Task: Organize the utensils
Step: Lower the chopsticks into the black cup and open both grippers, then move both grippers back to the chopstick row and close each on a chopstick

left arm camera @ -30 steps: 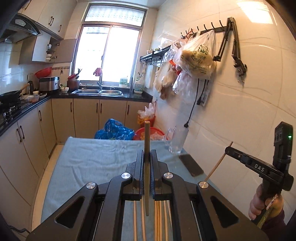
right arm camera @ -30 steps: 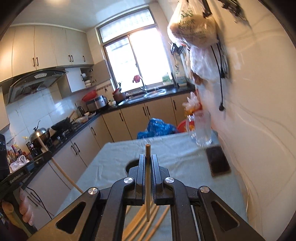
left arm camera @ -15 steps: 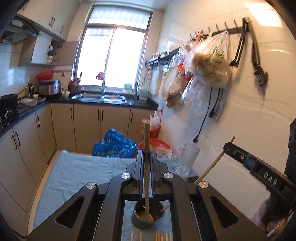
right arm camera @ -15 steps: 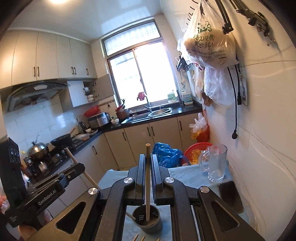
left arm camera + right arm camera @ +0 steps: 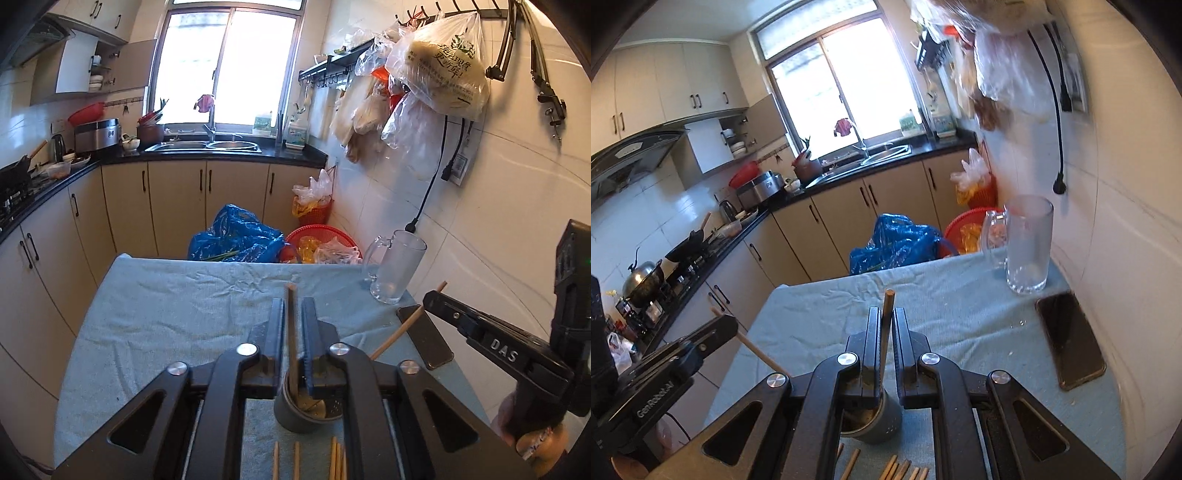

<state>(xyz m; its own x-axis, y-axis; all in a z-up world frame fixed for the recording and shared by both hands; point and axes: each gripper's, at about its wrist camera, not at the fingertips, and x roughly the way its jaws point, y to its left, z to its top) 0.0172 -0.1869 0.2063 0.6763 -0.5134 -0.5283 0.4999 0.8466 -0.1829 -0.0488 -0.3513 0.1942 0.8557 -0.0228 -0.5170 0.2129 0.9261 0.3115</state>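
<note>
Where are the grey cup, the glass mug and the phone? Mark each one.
grey cup (image 5: 295, 419), left wrist view, outer wall.
glass mug (image 5: 1028, 243), right wrist view, side wall.
phone (image 5: 1071, 339), right wrist view, dark screen.

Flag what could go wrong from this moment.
Left claw is opening around its chopstick above the small grey holder; a tilted drop could miss or tip it. Right claw crowds the same holder with its own chopstick, so the sticks may collide.
</note>
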